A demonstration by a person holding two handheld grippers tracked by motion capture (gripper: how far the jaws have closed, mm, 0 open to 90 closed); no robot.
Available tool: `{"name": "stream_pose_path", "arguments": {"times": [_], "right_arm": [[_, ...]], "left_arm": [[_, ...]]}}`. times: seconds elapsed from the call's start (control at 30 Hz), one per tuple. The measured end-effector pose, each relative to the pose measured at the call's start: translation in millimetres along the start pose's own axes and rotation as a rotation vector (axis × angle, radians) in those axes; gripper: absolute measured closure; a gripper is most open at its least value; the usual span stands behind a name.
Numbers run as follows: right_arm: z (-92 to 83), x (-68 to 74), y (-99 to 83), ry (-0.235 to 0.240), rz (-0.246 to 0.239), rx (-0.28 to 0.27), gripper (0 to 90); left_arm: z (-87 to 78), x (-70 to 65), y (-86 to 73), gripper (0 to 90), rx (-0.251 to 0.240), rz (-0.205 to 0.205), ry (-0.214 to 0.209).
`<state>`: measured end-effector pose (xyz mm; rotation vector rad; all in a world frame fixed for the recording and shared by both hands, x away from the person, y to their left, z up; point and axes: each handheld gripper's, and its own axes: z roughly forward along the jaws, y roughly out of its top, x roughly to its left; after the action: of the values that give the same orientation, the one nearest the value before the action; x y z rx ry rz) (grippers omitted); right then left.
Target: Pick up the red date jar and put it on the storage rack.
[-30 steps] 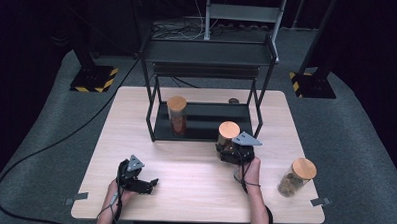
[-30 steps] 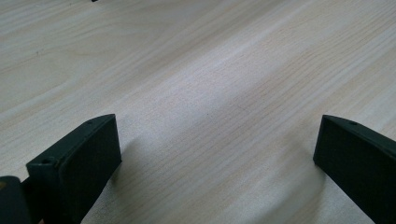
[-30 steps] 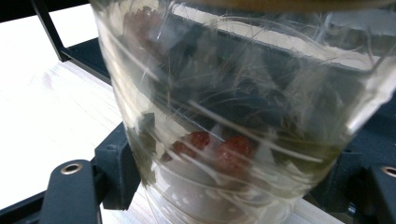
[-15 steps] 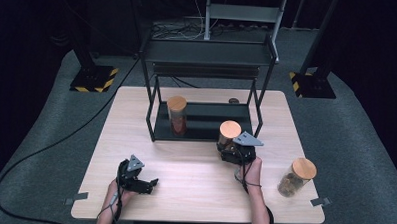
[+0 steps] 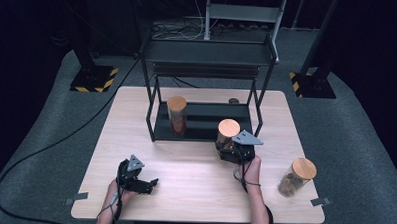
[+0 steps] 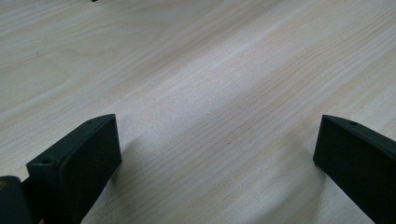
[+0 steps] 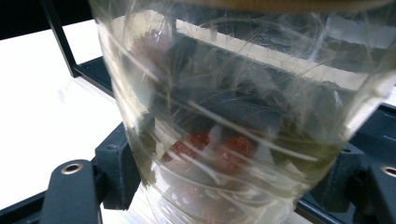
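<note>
Jar (image 5: 227, 134) and right tongs (image 5: 231, 149) sit almost exactly where they were a second ago, at the front right corner of the black rack (image 5: 207, 82); the high view shows no real shift in either hand, and the other 2 jars have not moved.

The right tongs are clenched on the jar low on its glass wall. In the right gripper view the jar (image 7: 243, 116) stands upright between the 2 black jaws, pressed on both sides, with the rack's dark lower shelf behind it.

The jar is clear glass with a round wooden lid. Its wall is scuffed with fine scratches, and through it show dark leafy bits and some small red pieces near the bottom. It stands at the front edge of the rack's lower shelf; whether its base rests on the shelf or the worktop (image 5: 193, 192) cannot be told.

A second jar (image 5: 177, 115) with the same lid stands on the lower shelf to the left. A third jar (image 5: 296, 177) stands on the worktop near its right edge, well apart from the rack.

The left tongs (image 5: 151, 183) lie near the front left of the worktop, released, with bare wood between the jaws.
</note>
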<state>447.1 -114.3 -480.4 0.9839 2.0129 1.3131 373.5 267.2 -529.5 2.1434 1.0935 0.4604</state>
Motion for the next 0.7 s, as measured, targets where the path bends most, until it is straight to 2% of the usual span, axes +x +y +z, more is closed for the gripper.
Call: {"name": "stream_pose_path", "arguments": {"times": [0.7], "right_arm": [[5.3,0.3,12.4,-0.001,-0.019,-0.007,24.3]], "left_arm": [[0.0,0.0,0.0,0.0,0.000,0.000,0.000]]}}
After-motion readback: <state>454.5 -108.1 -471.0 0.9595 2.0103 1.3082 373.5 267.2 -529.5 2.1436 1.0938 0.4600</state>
